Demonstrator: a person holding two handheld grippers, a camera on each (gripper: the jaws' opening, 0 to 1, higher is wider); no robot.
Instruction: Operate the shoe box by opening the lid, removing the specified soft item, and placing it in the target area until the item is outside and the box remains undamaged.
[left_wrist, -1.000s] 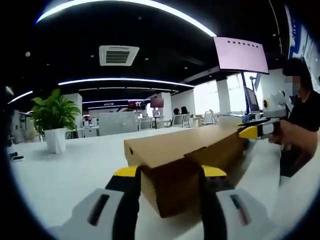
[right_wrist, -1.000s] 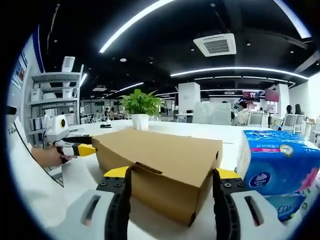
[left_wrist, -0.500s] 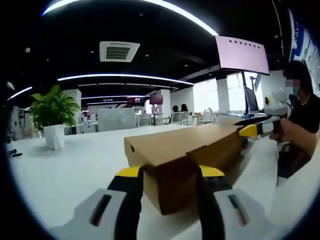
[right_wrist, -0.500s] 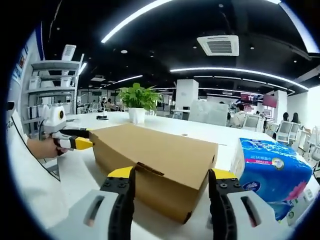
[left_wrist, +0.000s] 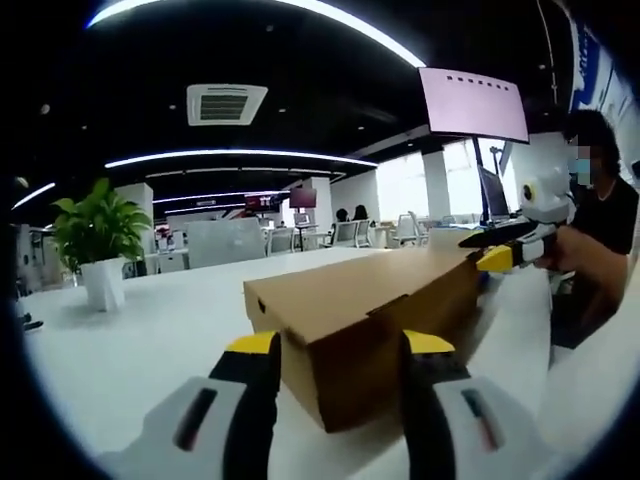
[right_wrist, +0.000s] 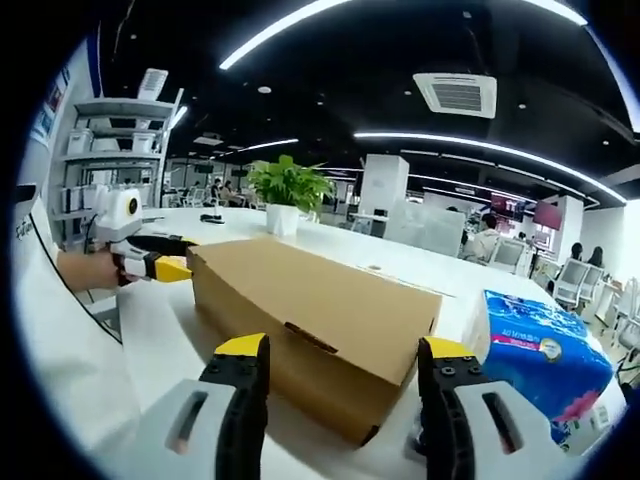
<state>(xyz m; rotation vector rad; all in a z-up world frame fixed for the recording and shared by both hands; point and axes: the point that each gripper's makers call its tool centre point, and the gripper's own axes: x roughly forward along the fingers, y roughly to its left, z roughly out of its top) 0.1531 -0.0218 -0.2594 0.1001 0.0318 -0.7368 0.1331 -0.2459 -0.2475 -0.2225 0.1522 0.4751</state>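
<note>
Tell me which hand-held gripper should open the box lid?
Probably the right hand-held gripper: the tab on the box sits between its open jaws. The left hand-held gripper faces a corner.

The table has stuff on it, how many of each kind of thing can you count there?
Cardboard boxes: 1
Blue tissue packs: 1
Potted plants: 1
Total: 3
</note>
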